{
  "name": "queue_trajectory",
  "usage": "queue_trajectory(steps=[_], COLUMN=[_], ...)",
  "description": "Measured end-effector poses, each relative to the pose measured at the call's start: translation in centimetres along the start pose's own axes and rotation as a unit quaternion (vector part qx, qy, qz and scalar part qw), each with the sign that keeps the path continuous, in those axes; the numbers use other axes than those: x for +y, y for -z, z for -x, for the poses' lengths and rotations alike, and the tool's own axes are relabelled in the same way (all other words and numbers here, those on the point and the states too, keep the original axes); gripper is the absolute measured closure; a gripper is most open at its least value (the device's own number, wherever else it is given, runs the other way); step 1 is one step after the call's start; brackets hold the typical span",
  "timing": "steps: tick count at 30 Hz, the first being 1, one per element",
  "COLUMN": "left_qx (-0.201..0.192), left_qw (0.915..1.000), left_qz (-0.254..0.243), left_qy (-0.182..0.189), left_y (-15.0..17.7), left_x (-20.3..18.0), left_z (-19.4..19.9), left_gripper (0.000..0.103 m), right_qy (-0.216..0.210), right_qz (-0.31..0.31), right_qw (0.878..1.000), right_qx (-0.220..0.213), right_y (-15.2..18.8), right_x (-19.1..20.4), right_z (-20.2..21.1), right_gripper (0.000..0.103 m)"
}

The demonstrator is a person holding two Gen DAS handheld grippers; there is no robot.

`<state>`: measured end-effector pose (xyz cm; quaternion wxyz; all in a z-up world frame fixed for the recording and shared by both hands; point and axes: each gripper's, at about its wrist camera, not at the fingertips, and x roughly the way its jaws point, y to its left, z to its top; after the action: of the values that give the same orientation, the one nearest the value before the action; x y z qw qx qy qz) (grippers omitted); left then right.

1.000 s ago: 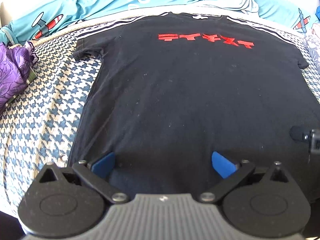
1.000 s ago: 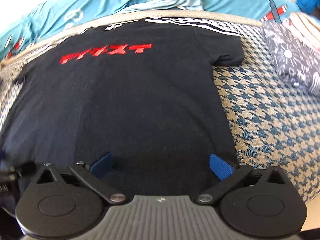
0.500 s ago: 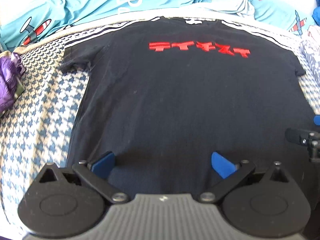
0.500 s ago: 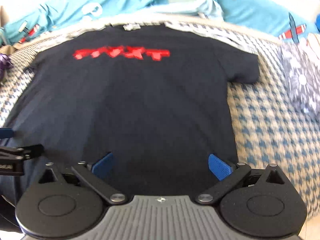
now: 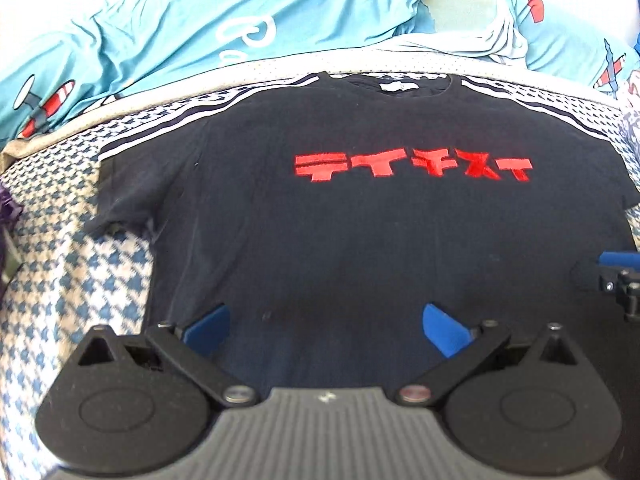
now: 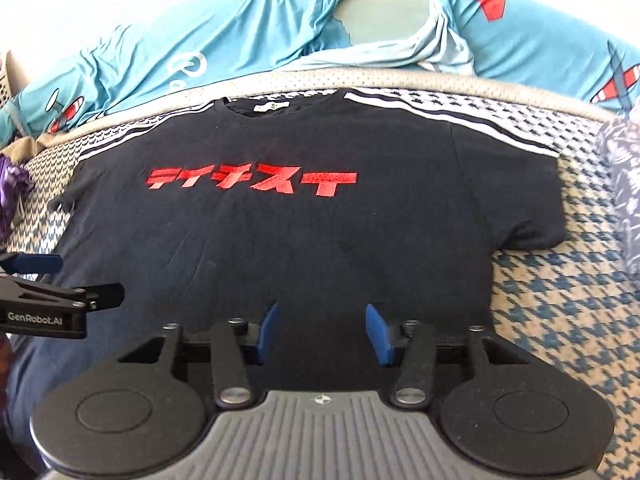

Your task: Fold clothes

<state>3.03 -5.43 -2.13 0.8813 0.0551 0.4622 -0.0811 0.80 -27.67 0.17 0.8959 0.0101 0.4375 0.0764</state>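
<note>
A black T-shirt (image 5: 360, 240) with red characters on its chest lies flat, face up, on the houndstooth bed cover (image 5: 60, 280), collar at the far side. My left gripper (image 5: 322, 320) hovers open over the shirt's lower left part, with only flat cloth showing between the blue pads. My right gripper (image 6: 322, 312) is over the lower right part of the T-shirt (image 6: 320, 240). Its jaws are closing and stand about half apart; the pads press on nothing I can see. Each gripper shows at the edge of the other's view: left gripper (image 6: 40, 280), right gripper (image 5: 616, 276).
Rumpled turquoise bedding (image 5: 200, 20) with aeroplane prints lies beyond the collar. A purple garment (image 6: 10, 184) sits at the far left and a grey floral cloth (image 6: 620, 184) at the right. Bare houndstooth cover (image 6: 560, 320) flanks the shirt on both sides.
Both grippers have moved forward over the shirt toward the collar, so the red print sits lower in each view. The right gripper's jaws have narrowed from wide to half apart.
</note>
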Motion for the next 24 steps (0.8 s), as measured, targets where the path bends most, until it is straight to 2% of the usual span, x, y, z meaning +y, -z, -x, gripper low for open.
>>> queue_trajectory(steps=[7,12,17,24], left_qx=[-0.006,-0.005,-0.009,-0.018], left_qw=[0.9997,0.9994,0.9999,0.9997], left_qz=[0.002,0.014,-0.007,0.007], left_qy=[0.025,0.031,-0.003,-0.014], left_y=[-1.7,-2.4,-2.4,-2.3], left_x=[-0.5,-0.5,-0.6,0.8], left_z=[-1.8,-3.0,-3.9,-4.0], left_gripper=[0.000,0.000,0.000,0.000], right_qy=[0.005,0.021,0.033,0.062], right_qz=[0.013,-0.011,-0.033,-0.019], right_qw=[1.000,1.000,0.999,0.998], right_qx=[0.000,-0.005,-0.001,-0.008], right_y=[-1.3,-2.2,-2.6,-2.6], right_x=[0.4,-0.4,-1.9,-3.3], right_z=[-1.7,-2.6,-3.6,-3.8], right_gripper=[0.057,0.057,0.058,0.060])
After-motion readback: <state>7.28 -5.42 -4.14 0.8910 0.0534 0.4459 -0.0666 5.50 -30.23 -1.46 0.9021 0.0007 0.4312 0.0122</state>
